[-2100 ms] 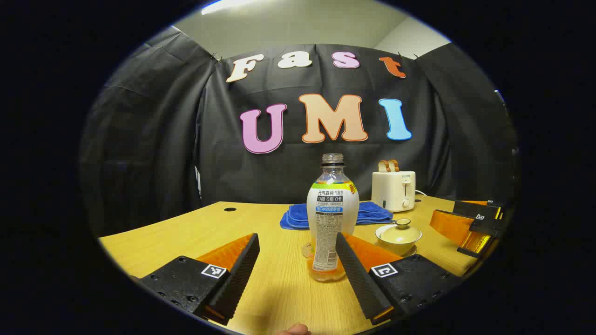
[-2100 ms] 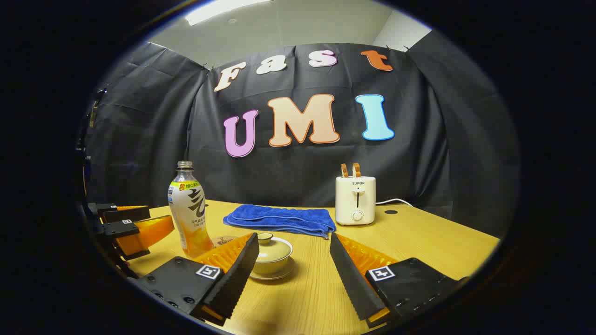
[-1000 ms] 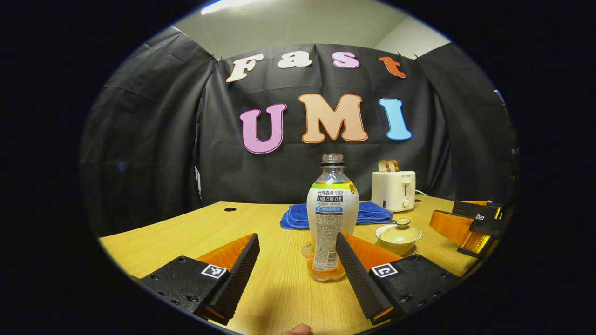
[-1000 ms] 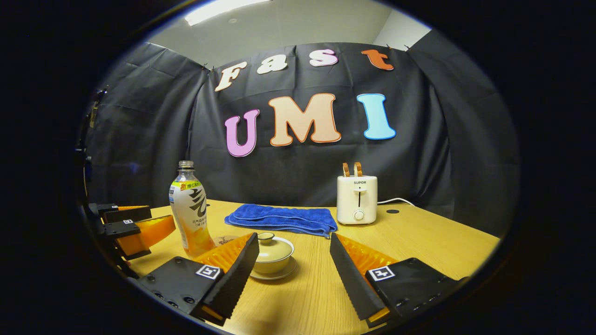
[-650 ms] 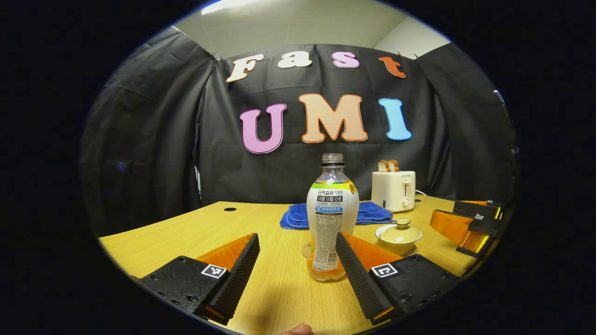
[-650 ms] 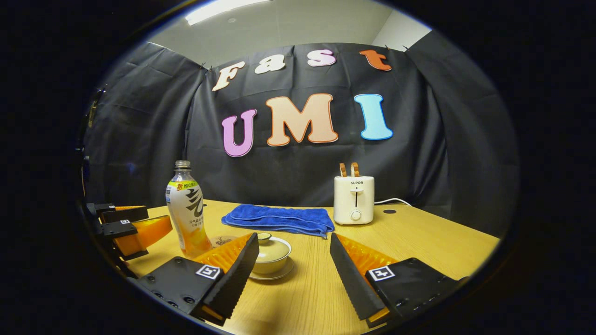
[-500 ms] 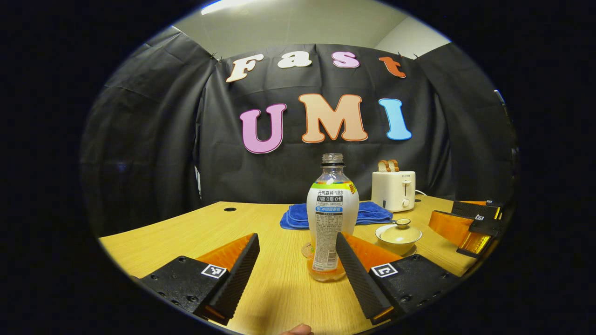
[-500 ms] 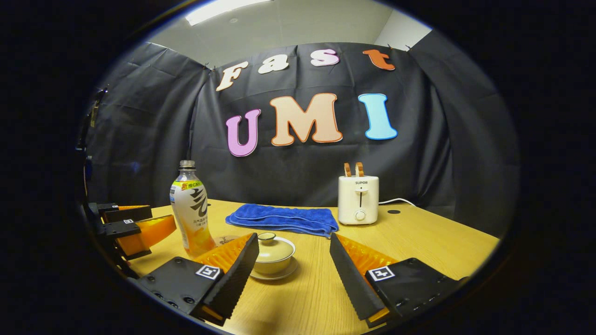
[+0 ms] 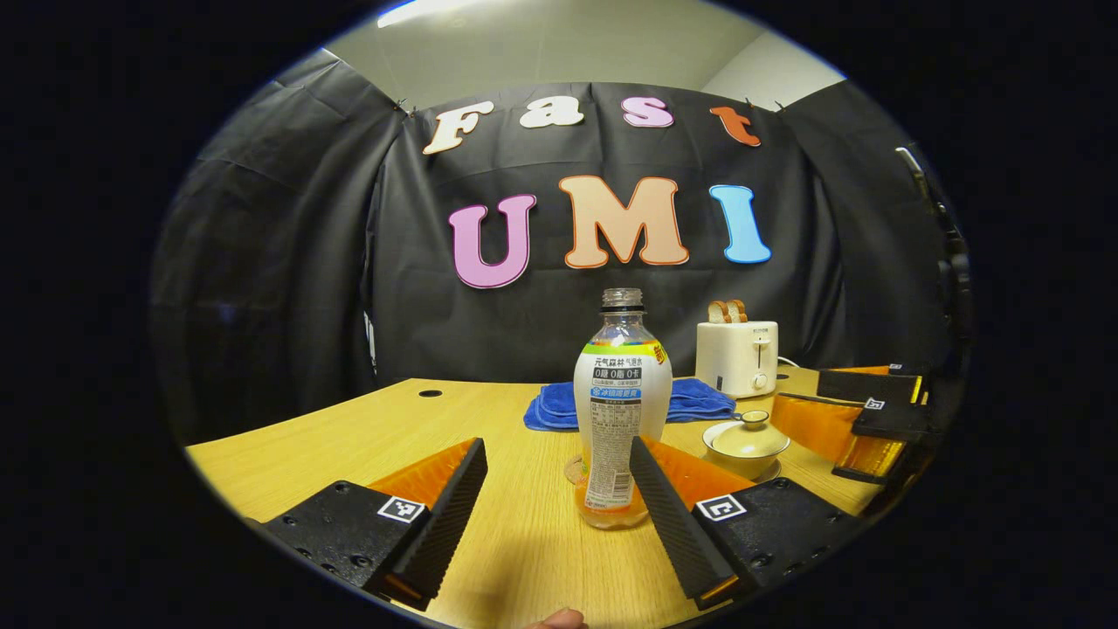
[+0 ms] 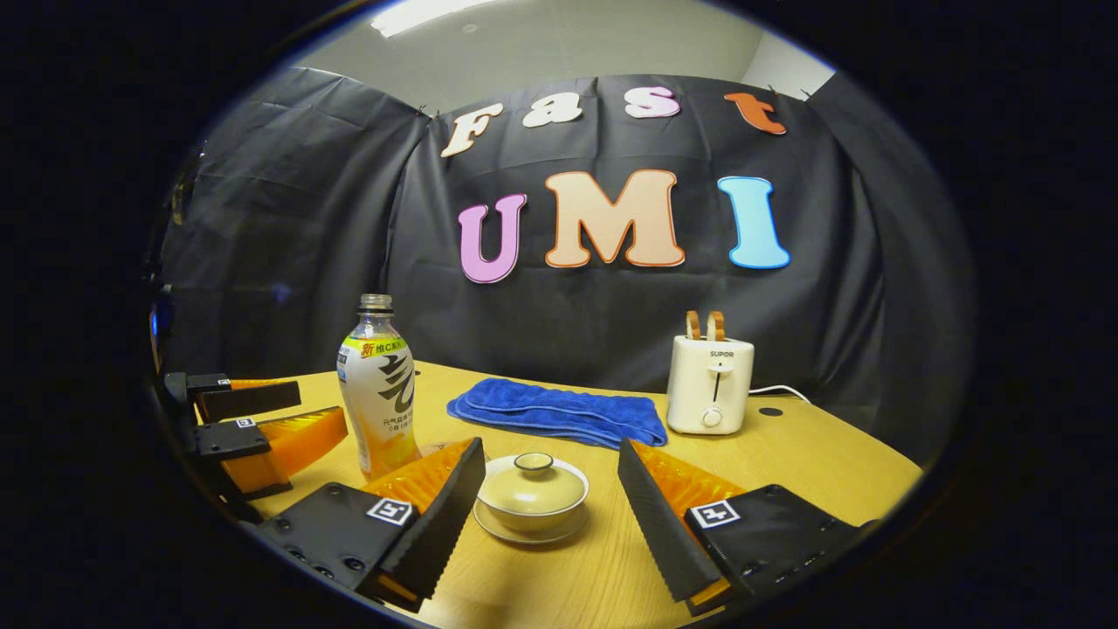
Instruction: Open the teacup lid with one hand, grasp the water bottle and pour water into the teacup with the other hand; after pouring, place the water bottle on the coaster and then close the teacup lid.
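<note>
So in the last half second my right claw (image 10: pixel 552 511) slid forward and a bit left: the cup (image 10: pixel 532 500) used to peek out from behind my left finger, now it sits dead centre between both fingers, closer and lower in the right gripper view. From the left gripper view you can see that claw (image 9: pixel 860 418) has come in toward the cup (image 9: pixel 745 444) too. Fingers spread wide, touching nothing.

My left claw (image 9: pixel 556 507) hasn't budged. It's open, parked in front of the bottle (image 9: pixel 622 411), which stands upright on the table (image 9: pixel 349 437) with its cap off and a bit of orange drink at the bottom. The bottle looks slightly right of centre, close to my right finger; can't tell if it's touching.

Lid (image 10: pixel 532 480) is still on the cup, knob up. Coaster (image 10: pixel 437 450) is just a sliver beside the bottle, I think.

My read: right side is lined up for the lid grab, so next is dropping onto the knob and pinching. It's small and glazed, so a sloppy pinch could slip or drag the cup on its saucer.
</note>
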A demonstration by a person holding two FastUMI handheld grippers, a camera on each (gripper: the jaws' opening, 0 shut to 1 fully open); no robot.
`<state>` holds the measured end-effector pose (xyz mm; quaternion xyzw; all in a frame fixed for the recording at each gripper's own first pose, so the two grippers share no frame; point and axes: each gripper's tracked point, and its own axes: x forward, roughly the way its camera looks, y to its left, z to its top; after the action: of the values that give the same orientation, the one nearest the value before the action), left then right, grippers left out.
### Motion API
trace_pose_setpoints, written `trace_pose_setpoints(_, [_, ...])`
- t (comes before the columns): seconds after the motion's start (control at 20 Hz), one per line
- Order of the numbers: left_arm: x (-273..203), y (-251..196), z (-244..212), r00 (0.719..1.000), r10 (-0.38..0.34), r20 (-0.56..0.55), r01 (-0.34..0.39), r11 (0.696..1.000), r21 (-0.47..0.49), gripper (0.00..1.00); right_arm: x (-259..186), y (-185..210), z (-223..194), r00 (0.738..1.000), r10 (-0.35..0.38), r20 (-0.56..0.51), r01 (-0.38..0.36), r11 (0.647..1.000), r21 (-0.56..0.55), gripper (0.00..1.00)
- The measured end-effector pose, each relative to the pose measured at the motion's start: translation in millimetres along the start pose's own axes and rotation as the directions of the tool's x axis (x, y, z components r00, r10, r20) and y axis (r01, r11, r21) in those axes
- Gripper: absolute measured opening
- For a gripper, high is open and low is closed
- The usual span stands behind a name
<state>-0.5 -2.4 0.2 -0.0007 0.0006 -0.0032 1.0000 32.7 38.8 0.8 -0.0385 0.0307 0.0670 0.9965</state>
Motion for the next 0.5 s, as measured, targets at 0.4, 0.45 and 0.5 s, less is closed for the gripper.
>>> trace_pose_setpoints(0.4, [0,-1,0,1.000,-0.007,0.000,0.007,1.000,-0.001,0.96,34,7,-12,0.996,0.029,-0.086,-0.031,0.999,-0.024,0.98])
trace_pose_setpoints(0.45, [0,-1,0,1.000,-0.007,0.000,0.007,1.000,-0.001,0.96,38,7,-12,0.996,0.029,-0.086,-0.031,0.999,-0.028,0.93])
trace_pose_setpoints(0.5, [0,-1,0,1.000,-0.008,0.000,0.008,1.000,-0.001,0.96,40,9,-14,0.995,0.032,-0.092,-0.034,0.999,-0.027,0.98])
